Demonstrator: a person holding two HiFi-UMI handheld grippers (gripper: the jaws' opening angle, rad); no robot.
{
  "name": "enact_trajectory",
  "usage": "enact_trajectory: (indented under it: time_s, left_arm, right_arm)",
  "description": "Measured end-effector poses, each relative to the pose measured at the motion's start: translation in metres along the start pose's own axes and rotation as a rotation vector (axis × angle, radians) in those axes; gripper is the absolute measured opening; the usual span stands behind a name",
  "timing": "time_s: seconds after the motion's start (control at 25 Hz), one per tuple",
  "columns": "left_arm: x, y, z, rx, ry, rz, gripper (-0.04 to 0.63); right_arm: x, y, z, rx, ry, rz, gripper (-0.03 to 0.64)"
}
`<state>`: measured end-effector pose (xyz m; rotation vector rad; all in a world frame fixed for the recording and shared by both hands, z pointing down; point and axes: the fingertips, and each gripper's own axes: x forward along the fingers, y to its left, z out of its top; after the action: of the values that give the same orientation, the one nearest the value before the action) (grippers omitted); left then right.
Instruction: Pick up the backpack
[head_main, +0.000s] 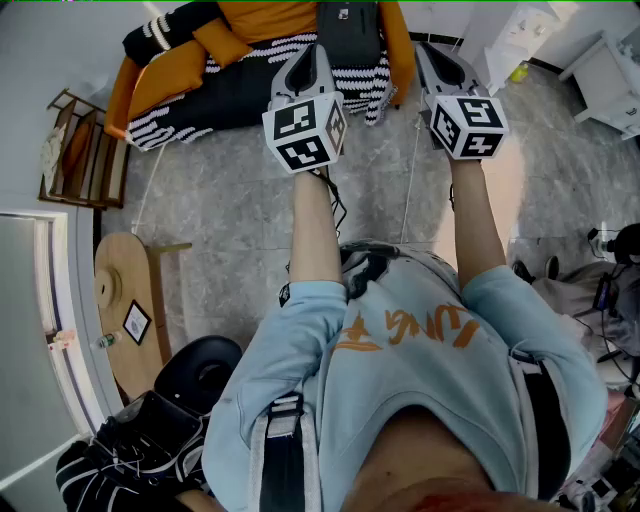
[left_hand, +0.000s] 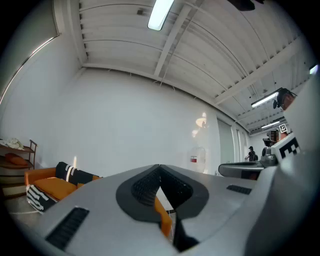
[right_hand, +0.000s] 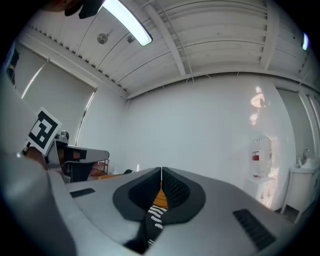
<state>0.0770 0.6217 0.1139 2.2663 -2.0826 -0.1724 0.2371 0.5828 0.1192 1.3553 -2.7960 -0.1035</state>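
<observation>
A dark backpack (head_main: 349, 30) rests on the orange sofa (head_main: 175, 72), against its back, at the top middle of the head view. A black-and-white striped blanket (head_main: 255, 55) lies beside and under it. Both grippers are held out level toward the sofa, short of it. My left gripper (head_main: 309, 55) is just left of the backpack and my right gripper (head_main: 428, 55) just right of it. In the left gripper view the jaws (left_hand: 160, 176) are shut with nothing in them. In the right gripper view the jaws (right_hand: 161, 181) are also shut and empty. Neither gripper view shows the backpack.
A wooden rack (head_main: 85, 150) stands left of the sofa. A round wooden table (head_main: 118, 300), a black round seat (head_main: 200, 372) and a black bag (head_main: 140, 440) are at the lower left. White cabinets (head_main: 610, 75) stand at the far right. A water dispenser (right_hand: 261, 160) stands by the wall.
</observation>
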Motion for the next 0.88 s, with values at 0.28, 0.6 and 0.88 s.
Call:
enact_trajectory:
  time_s: [0.28, 0.6, 0.88]
  left_arm:
    - [0.006, 0.013, -0.009, -0.017, 0.016, 0.020, 0.021]
    - [0.008, 0.027, -0.008, -0.028, 0.023, 0.034, 0.021]
    - [0.016, 0.046, -0.016, -0.054, 0.030, 0.050, 0.021]
  right_arm:
    - [0.005, -0.001, 0.011, -0.007, -0.060, 0.016, 0.028]
    - [0.018, 0.008, 0.014, 0.008, -0.065, 0.044, 0.028]
    - [0.025, 0.003, 0.019, 0.005, -0.094, 0.032, 0.028]
